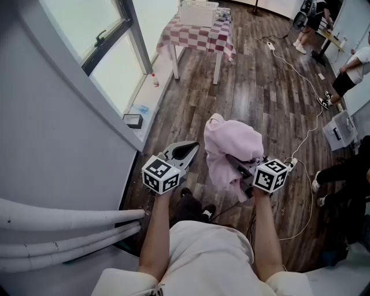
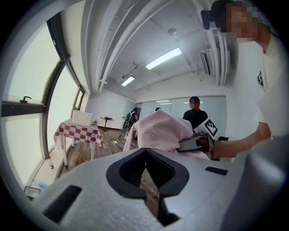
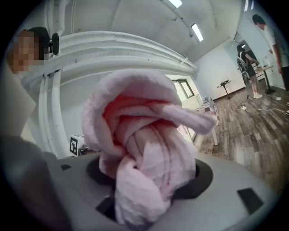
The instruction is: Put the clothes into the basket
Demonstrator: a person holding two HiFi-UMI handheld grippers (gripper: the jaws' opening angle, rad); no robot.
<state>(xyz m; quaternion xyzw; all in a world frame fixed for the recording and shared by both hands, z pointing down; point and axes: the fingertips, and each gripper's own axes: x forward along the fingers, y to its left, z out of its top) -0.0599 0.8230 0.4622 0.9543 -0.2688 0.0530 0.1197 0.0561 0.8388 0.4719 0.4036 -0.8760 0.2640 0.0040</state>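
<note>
Jaws-first: grips bunched pink garment in right gripper, holds left gripper closed, empty; likely handles soft, light, floppy, best pinched through gathered folds.

Right gripper: jaw tips buried under the pink cloth in its own view, so the pads can't be seen. Cloth's lower end drops out of frame at the bottom edge. Basket on the checked table, far end: too small to tell what's inside. Bottle on the window sill: too small to ID. Person cut off by head view's rt edge; another person, lower rt, only legs show. White pipes run off the left edge.
</note>
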